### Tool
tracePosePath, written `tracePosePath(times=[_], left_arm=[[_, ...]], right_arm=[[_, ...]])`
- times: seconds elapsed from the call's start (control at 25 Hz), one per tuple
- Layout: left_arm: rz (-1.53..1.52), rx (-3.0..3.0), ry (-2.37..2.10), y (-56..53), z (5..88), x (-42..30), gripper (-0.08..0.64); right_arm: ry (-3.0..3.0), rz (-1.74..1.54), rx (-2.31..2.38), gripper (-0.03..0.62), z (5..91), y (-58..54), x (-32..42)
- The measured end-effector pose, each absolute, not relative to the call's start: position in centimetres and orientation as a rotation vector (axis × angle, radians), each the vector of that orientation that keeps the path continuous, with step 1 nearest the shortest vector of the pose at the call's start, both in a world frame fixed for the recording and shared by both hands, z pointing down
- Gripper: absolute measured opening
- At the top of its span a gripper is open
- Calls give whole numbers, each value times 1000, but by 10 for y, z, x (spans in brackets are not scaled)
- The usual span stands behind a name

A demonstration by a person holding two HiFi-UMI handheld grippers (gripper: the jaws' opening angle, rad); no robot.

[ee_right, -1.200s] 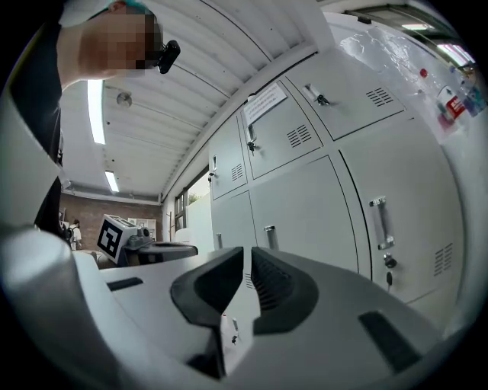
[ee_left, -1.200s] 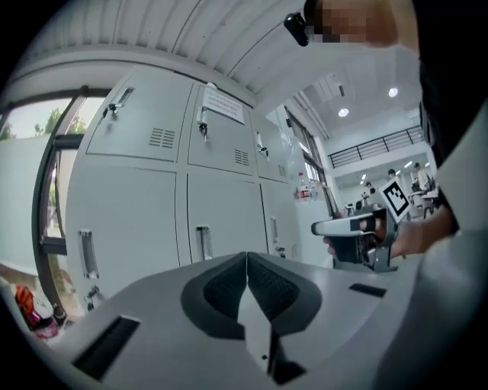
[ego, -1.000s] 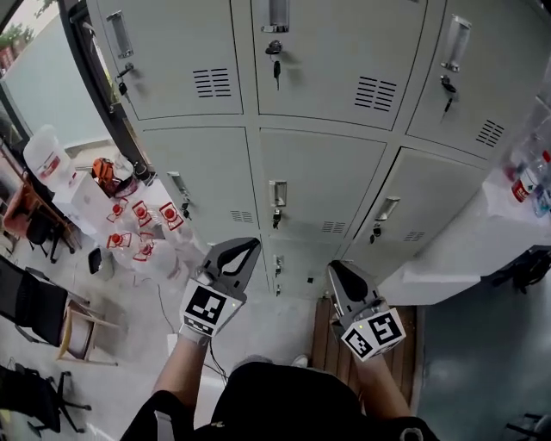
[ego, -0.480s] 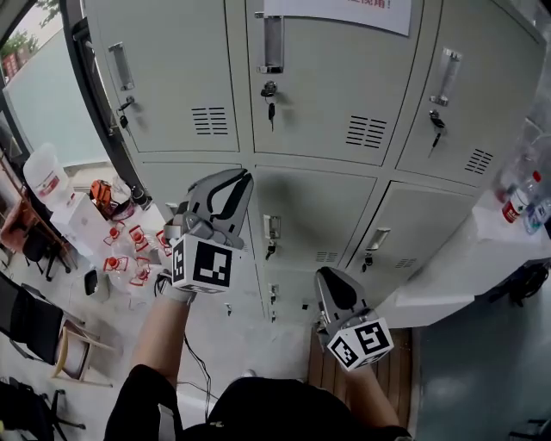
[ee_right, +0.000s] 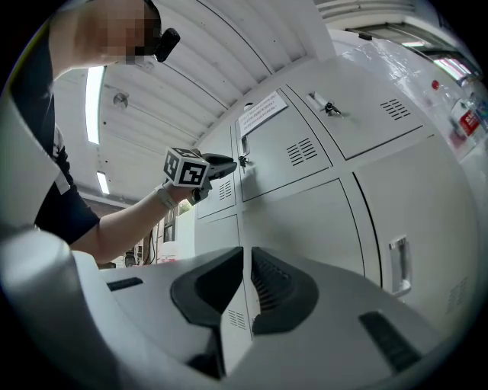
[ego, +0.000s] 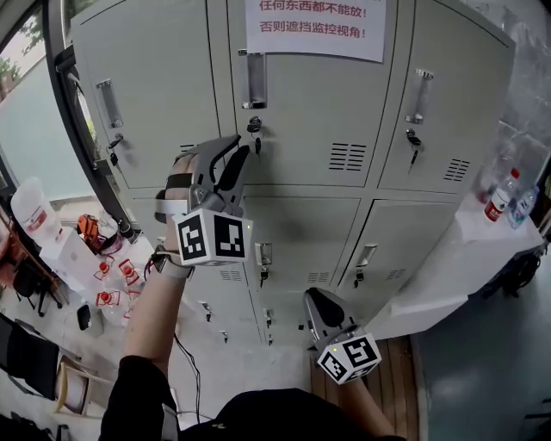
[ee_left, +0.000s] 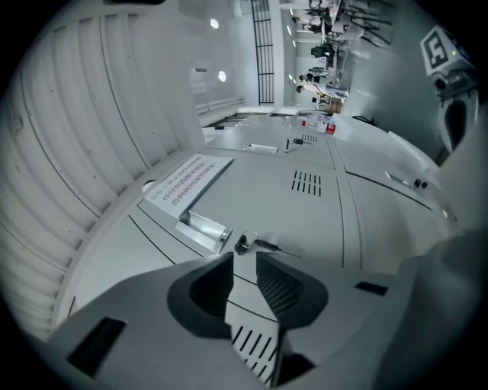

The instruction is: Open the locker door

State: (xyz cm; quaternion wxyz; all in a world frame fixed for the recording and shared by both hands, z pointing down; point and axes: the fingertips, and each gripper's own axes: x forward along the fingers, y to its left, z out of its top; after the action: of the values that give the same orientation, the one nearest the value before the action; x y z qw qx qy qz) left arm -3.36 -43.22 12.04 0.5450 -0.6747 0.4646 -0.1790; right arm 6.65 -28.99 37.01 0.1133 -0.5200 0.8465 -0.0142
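Entry: reach stage, door not yet opened.

The left gripper [ego: 227,148] was held high, level with the lock [ee_left: 242,244] of the upper middle locker door [ego: 336,103] and just to the left of it. Its jaws stood a narrow gap apart with nothing between them. Through the gap the left gripper view showed bare door panel and, just beyond the tips, the key [ee_left: 268,246] in the lock. No contact with door, key or handle [ee_left: 204,228] was visible.

Judged: this door is the target, since the jaws pointed at its latch side. The slight opening would suit either pinching the key or hooking the recessed handle above it; which of the two could not be told.

The door was shut, flush with its neighbours, with a paper notice [ego: 314,26] taped across its top. Handle and lock sat at its left edge, so the hinges are presumably on the right. An approach from the left would then keep the arm clear of the swing.

The right gripper [ego: 312,297] hung low, well apart from the target, facing the lower lockers. Its jaws were closed on each other and empty. Judged: parked out of the way, not needed for this step.

Risk: the key is small, so a pinch could slip.
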Motion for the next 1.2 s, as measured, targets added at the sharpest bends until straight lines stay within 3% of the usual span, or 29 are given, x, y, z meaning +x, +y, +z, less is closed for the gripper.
tracePosePath(times=[1.2], left_arm=[[-361,-1542,872,-404,105,-2,72]], right_arm=[[2326,28,-1832,50,366,-260,51]])
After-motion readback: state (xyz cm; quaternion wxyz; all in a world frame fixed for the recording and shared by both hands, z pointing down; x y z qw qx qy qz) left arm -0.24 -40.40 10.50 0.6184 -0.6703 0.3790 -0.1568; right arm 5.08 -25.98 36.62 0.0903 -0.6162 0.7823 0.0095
